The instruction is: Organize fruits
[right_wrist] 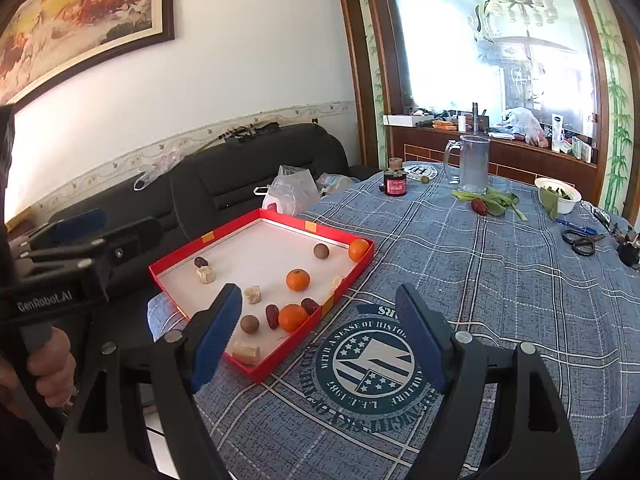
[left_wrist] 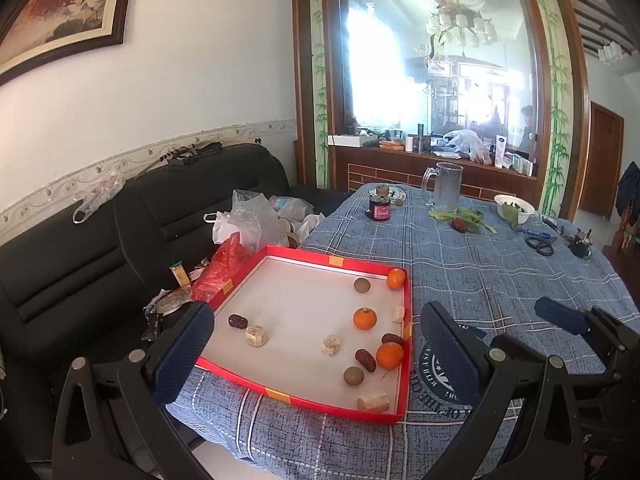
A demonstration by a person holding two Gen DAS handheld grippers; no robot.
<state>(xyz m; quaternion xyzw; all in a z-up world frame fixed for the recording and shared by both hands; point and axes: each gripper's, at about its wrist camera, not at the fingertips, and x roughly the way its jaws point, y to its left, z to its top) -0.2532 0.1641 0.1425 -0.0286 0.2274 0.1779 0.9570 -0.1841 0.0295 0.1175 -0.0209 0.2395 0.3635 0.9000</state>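
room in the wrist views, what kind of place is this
Most likely a home living or dining room: a black sofa by the wall, a framed horse painting above it, and a table under a blue plaid cloth holding a glass mug.

Woven checked cloth (right_wrist: 500, 280) under the right gripper (right_wrist: 320, 338), matt red card tray (left_wrist: 256, 272) with smooth white floor between the left gripper's (left_wrist: 318, 354) textured blue pads (left_wrist: 184, 354), glossy oranges (left_wrist: 365, 318), clear glass mug (left_wrist: 444, 186) far ahead

Tray (left_wrist: 256, 264) open above; red rim only barrier.
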